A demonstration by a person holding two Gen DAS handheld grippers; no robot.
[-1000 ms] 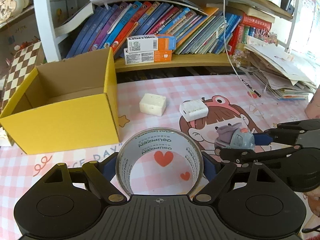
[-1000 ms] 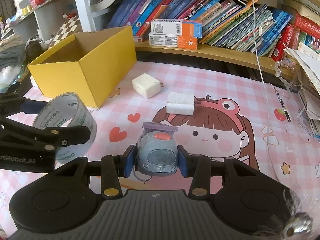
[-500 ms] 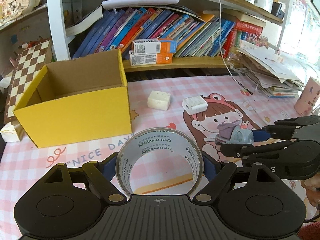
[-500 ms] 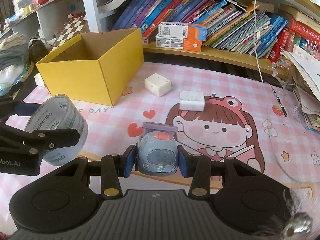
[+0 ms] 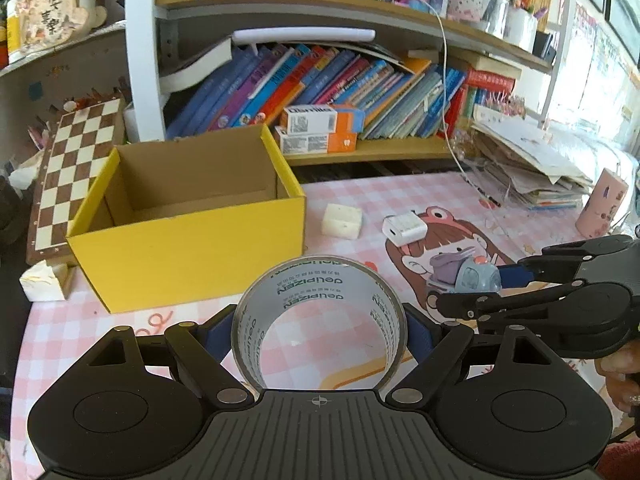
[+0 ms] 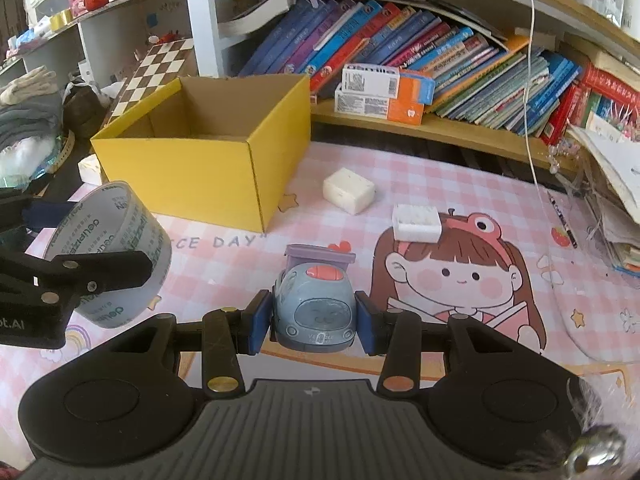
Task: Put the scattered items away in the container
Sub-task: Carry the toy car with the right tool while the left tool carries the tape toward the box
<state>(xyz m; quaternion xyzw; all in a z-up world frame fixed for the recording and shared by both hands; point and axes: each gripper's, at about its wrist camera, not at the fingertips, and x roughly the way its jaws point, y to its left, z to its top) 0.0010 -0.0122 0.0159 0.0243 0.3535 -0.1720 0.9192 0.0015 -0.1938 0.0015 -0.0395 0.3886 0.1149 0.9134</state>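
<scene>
My left gripper (image 5: 319,330) is shut on a clear tape roll (image 5: 320,280), held in the air in front of the open yellow cardboard box (image 5: 188,252). The roll (image 6: 108,248) also shows at the left of the right wrist view. A blue-grey toy car (image 6: 314,306) sits clamped in my right gripper (image 6: 314,322), lifted above the pink mat; the car (image 5: 468,276) appears at the right of the left wrist view. A white foam cube (image 5: 342,220) and a white charger block (image 5: 404,230) lie on the mat to the right of the box. The box (image 6: 208,168) looks empty inside.
A bookshelf (image 5: 320,80) full of books runs behind the table, with two toothpaste boxes (image 5: 320,130) on its lower shelf. A chessboard (image 5: 76,168) leans left of the box. A paper pile (image 5: 532,176) and a pink cup (image 5: 602,208) stand at the right. A white cable (image 6: 536,120) hangs down.
Both grippers have risen and pulled back from the table, carrying the tape roll and the toy car. The box and the shelf now sit lower and further off in both views.
</scene>
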